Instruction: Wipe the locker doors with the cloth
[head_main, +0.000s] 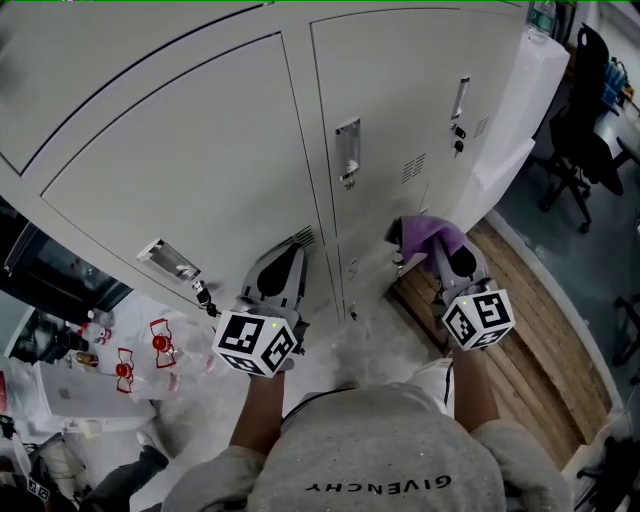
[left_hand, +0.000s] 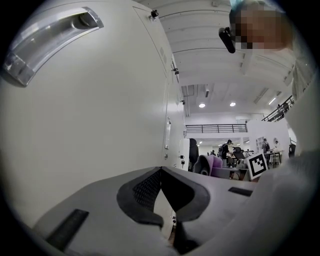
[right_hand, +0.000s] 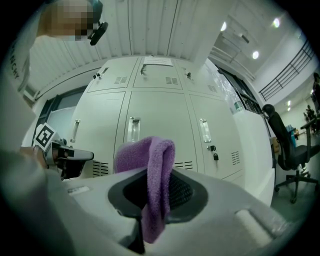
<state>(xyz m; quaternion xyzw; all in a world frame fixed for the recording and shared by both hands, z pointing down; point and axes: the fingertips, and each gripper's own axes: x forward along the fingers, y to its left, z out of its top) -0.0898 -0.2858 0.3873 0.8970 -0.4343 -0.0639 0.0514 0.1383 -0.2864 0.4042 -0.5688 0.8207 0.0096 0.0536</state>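
Head view: pale grey metal locker doors (head_main: 190, 160) fill the top half, each w/ a recessed silver handle (head_main: 347, 150). The left tool (head_main: 290, 256) points at the lower corner of the left door, tip just beside a louvred vent (head_main: 303, 238). The right tool (head_main: 450, 258) points at the foot of the next door, w/ a purple terry cloth (head_main: 428, 234) bunched over its tip. Can't tell here if the cloth touches the metal. A wooden plank pallet (head_main: 545, 340) lies under the right tool, a black office chair (head_main: 580, 120) stands far right, & clear plastic bottles w/ red labels (head_main: 150, 360) sit low left. Left gripper view: the left tool (left_hand: 161, 172) has its jaws pressed together at the tips, nothing btwn them. A locker door (left_hand: 90, 130) runs close along its left side, handle at top left. The cloth (left_hand: 216, 162) shows small in the bkgd, near the right tool's marker cube (left_hand: 257, 166). Right gripper view: the right tool (right_hand: 155, 192) pinches the cloth (right_hand: 145, 155), which stands up in a fold above the jaws & hangs down btwn them. The doors (right_hand: 155, 107) stand ahead, apart from the cloth. The left tool (right_hand: 70, 157) shows at the left edge, the chair (right_hand: 285, 145) at right.
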